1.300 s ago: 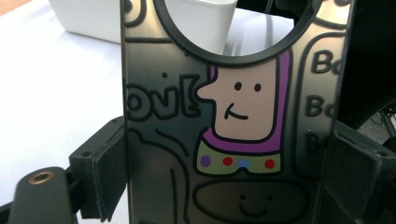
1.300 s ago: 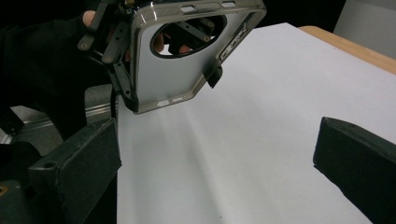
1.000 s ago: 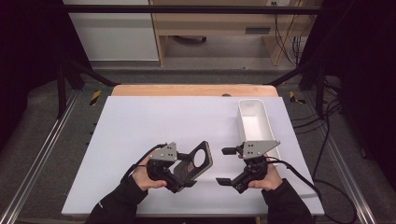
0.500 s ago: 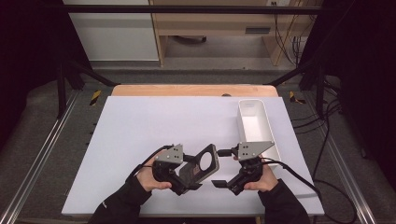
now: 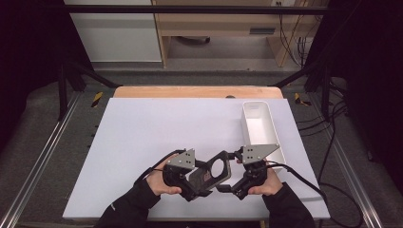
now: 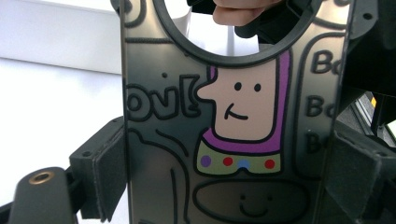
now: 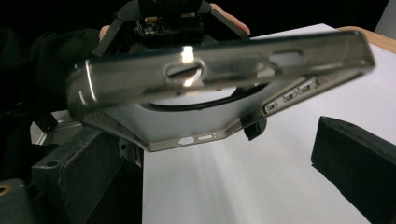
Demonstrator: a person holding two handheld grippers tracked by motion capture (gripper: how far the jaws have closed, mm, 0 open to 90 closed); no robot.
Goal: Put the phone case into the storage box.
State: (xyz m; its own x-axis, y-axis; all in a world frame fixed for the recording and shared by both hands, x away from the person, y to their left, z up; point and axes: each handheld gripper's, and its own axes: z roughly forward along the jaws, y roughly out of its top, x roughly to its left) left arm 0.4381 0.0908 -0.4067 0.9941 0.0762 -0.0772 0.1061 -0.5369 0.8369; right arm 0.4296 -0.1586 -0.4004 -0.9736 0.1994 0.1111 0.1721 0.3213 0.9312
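Observation:
A dark see-through phone case (image 5: 207,175) with a cartoon figure print and a round hole (image 6: 233,116) is held above the table's front edge. My left gripper (image 5: 199,184) is shut on it, its pads (image 6: 109,179) pressing both long sides. My right gripper (image 5: 229,172) stands open just to the right. The case's far end (image 7: 210,70) reaches in between its wide-apart fingers (image 7: 355,163) without touching either.
A long white bin (image 5: 259,128) lies at the right of the white table sheet (image 5: 161,123), just beyond the right gripper. A wooden strip (image 5: 190,91) runs along the table's far edge. Cables trail off the right side.
My left gripper has carried the case to the right. The right gripper has moved in towards it, so the case's end now sits between the right fingers.

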